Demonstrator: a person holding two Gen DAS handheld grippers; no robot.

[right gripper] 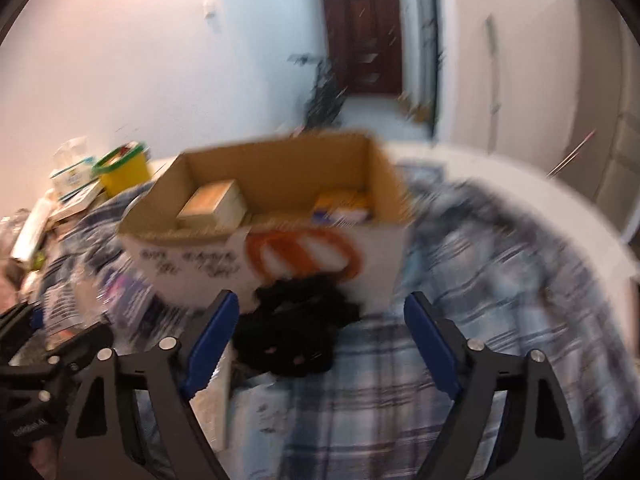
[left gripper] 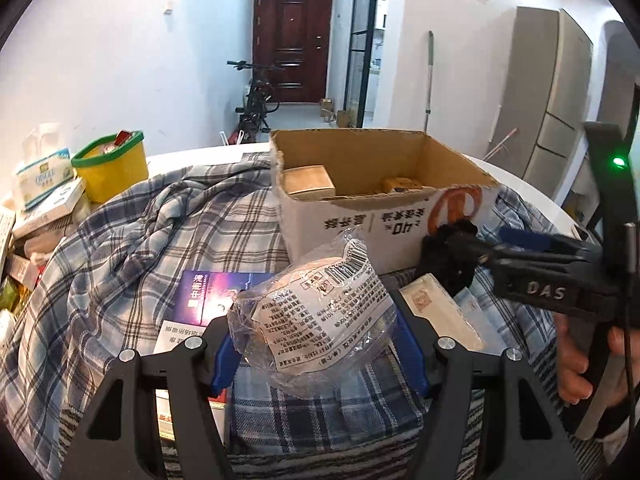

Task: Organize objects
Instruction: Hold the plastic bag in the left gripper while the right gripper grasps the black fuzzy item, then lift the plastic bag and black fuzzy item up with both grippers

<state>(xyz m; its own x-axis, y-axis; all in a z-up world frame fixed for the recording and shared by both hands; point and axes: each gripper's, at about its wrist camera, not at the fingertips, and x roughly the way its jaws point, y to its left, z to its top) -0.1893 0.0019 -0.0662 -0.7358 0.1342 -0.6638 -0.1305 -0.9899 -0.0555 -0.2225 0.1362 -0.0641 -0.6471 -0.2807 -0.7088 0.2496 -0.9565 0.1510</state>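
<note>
- My left gripper (left gripper: 316,340): clenched on a clear plastic packet (left gripper: 316,312) with a white printed label, lifted off the cloth, the blue pads pressing its two sides.
- My right gripper (right gripper: 320,344): released, nothing between the blue pads; it points down at a black bundle (right gripper: 296,328) lying just before it. This view is blurred.
- Black bundle: on the checked cloth (left gripper: 140,240), touching the front wall of the cardboard box (left gripper: 384,216).
- Cardboard box: open-topped, standing on the cloth; inside, a tan carton (left gripper: 310,182) at the left and a yellow-and-blue item (right gripper: 344,204) at the right.
- Beneath the packet: a purple-covered booklet (left gripper: 212,292) and a pale flat pack (left gripper: 440,312), both on the cloth.
- Far left of the bench (left gripper: 192,160): a yellow tub with a green rim (left gripper: 112,164), a tissue pack (left gripper: 44,176), assorted small boxes.
</note>
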